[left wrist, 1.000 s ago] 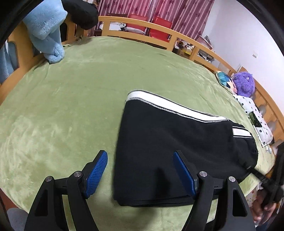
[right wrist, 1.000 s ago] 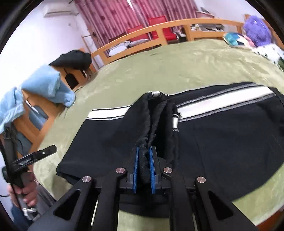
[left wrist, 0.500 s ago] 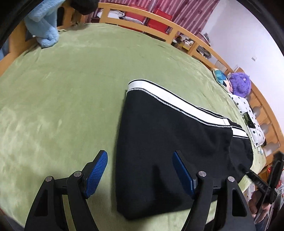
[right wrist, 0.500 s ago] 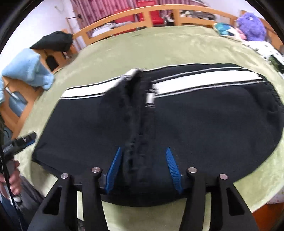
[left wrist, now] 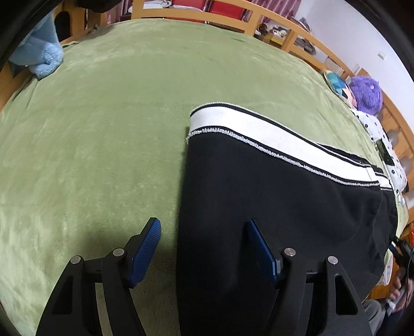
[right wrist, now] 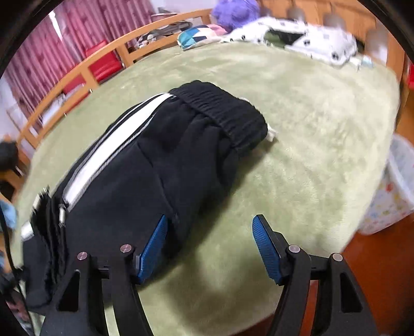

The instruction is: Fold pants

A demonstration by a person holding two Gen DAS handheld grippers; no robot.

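Note:
Black pants [left wrist: 271, 206] with a white side stripe [left wrist: 258, 134] lie folded on the green blanket [left wrist: 103, 129]. My left gripper [left wrist: 204, 224] hovers low over their left edge, one finger above the blanket and the other above the black cloth. Its jaws are closing, and the pads are not pressing on anything. In the right wrist view the pants [right wrist: 145, 168] stretch away to the elastic waistband [right wrist: 222, 113]. My right gripper [right wrist: 211, 222] is opening beside their near right edge. Its left pad [right wrist: 152, 245] is at the cloth and bare blanket shows between the fingers.
A wooden bed rail [left wrist: 233, 18] rings the bed. A light blue towel [left wrist: 44, 55] hangs at the far left. A purple plush toy [left wrist: 366, 94] and spotted white bedding [right wrist: 310, 38] lie by the far end. A white bin [right wrist: 398, 186] stands off the bed at the right.
My right gripper let go of the bunched black cloth, opened, and swung right toward the waistband end. My left gripper sank closer to the pants' left edge and its jaws narrowed a little.

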